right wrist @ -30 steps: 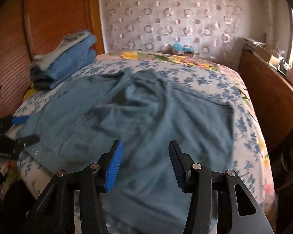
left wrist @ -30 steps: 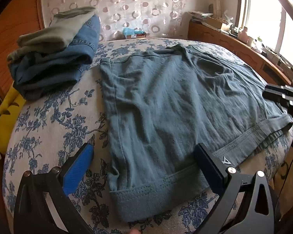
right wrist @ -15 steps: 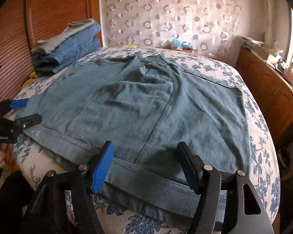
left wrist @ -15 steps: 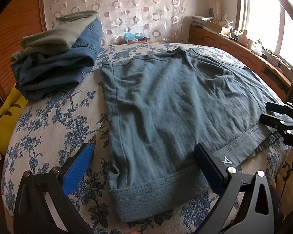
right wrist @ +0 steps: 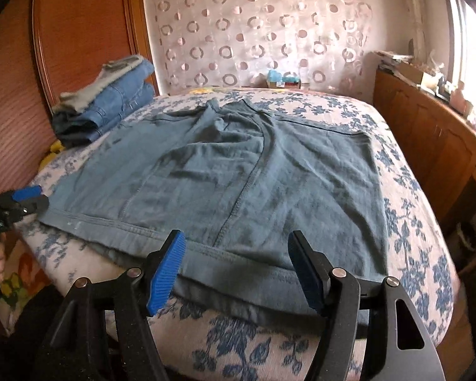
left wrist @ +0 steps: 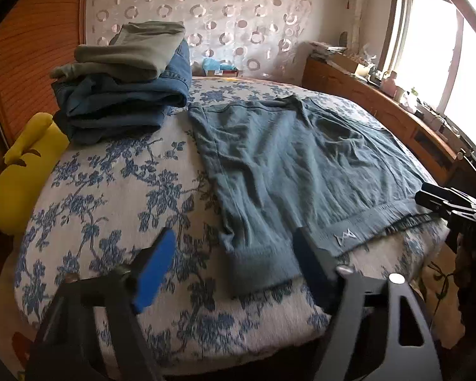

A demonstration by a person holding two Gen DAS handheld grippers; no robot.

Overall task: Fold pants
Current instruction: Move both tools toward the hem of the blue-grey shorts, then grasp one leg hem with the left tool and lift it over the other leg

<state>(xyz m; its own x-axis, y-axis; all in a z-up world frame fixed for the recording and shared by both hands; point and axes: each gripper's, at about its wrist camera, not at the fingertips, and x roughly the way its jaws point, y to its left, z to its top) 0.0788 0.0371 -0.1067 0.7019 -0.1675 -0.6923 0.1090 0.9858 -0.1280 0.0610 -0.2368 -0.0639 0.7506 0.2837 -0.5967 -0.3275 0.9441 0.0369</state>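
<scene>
Grey-blue pants point(left wrist: 301, 171) lie spread flat on the floral bed point(left wrist: 117, 197), waistband along the near edge; they also show in the right wrist view point(right wrist: 238, 174). My left gripper point(left wrist: 231, 270) is open and empty, its fingers either side of the waistband's left corner point(left wrist: 263, 266). My right gripper point(right wrist: 238, 266) is open and empty, straddling the waistband point(right wrist: 231, 270) near the centre seam. Each gripper shows at the edge of the other's view, the right one point(left wrist: 447, 203) and the left one point(right wrist: 19, 203).
A stack of folded jeans and olive trousers point(left wrist: 123, 85) sits at the bed's back left. A yellow cushion point(left wrist: 22, 171) lies beside it. A wooden headboard point(right wrist: 79, 31) is on the left, a wooden cabinet point(right wrist: 434, 139) and window on the right.
The left gripper has drawn back and shifted left, toward the waistband's corner. The right gripper has moved back to the near edge of the waistband. Both stay open.
</scene>
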